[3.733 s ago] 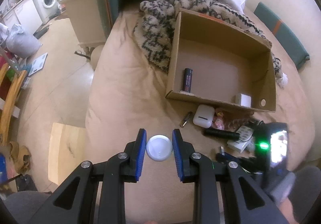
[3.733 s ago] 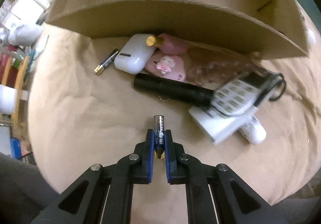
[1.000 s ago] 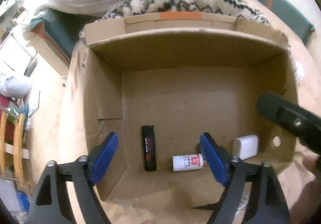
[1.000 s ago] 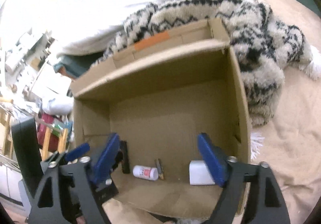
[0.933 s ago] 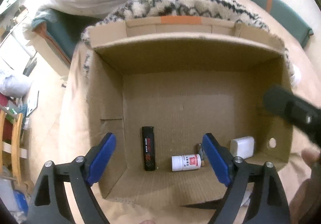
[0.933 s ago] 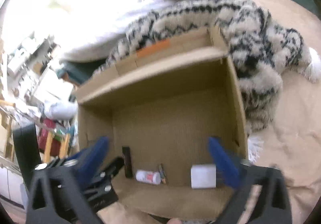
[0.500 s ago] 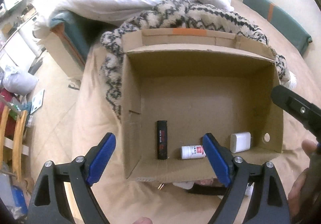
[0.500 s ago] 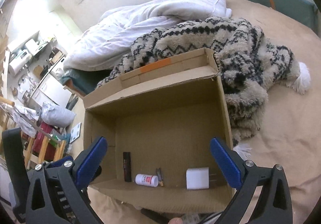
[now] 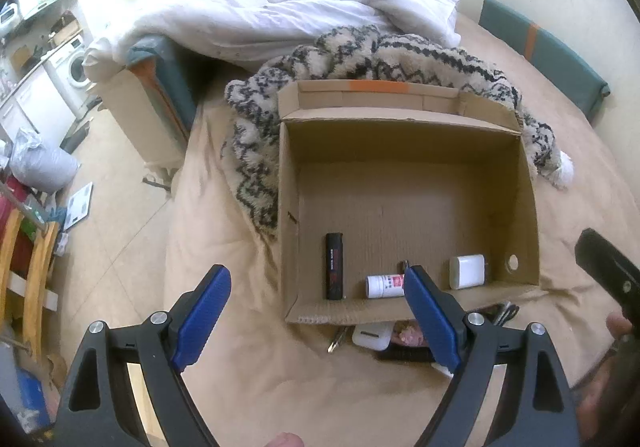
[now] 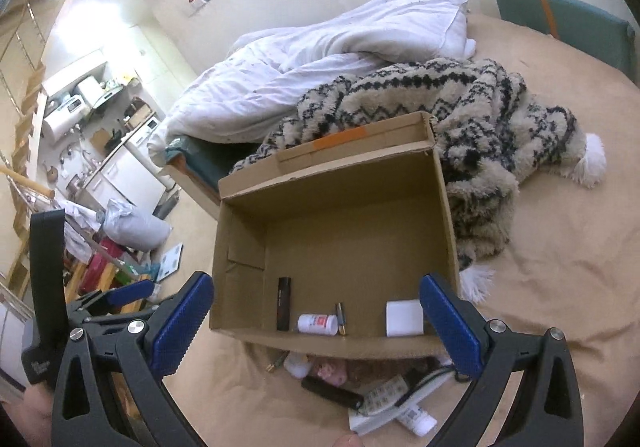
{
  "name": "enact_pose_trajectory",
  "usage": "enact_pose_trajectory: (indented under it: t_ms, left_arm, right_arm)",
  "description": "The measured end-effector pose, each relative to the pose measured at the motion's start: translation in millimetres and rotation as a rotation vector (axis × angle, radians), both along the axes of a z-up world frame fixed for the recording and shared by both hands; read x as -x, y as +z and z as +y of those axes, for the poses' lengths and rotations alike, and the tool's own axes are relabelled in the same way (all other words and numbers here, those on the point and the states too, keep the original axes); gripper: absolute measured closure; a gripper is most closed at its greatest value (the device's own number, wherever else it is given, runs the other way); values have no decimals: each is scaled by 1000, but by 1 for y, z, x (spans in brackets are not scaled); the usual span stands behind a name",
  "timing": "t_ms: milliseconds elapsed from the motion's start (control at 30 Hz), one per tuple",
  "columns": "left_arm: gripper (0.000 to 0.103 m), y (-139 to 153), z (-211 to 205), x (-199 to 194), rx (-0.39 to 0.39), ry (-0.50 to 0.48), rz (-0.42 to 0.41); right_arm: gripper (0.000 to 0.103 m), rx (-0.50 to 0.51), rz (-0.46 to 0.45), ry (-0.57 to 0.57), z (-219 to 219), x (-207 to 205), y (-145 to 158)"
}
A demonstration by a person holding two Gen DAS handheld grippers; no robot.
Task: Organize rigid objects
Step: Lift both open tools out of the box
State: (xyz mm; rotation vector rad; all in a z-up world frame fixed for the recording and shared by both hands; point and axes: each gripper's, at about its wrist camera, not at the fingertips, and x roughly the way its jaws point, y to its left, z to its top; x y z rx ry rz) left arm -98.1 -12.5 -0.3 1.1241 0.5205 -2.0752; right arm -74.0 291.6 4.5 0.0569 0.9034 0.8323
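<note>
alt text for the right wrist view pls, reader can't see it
The right tongs hang wide open and empty above a cardboard box on a tan bed cover. Inside, along the near wall: a black lighter, a white bottle lying down, a battery and a white charger. More small items lie outside the near wall.

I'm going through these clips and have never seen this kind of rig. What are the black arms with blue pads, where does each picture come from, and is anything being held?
No robot here: a person holds a two-finger gripper in each hand, each with a fisheye camera looking along its fingers. One picture comes from the left gripper, the other from the right gripper. Both are open and hold nothing.

Ahead, on a beige bed cover, stands an open cardboard box. Inside lie a black lighter, a small white bottle, a battery and a white charger block. More small items wait outside its near wall, among them a white earbud case and a black tube.
</note>
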Motion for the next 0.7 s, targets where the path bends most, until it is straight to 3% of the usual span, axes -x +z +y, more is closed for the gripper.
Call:
enact_pose_trajectory:
  t_ms: [200, 700]
  left_arm:
    - [16, 1, 8, -25, -40, 21, 26]
    - [16, -17, 27, -82, -87, 91, 100]
  right_arm:
    - [0, -24, 38, -62, -15, 8, -3]
    - [0, 80, 51, -141, -15, 37, -22]
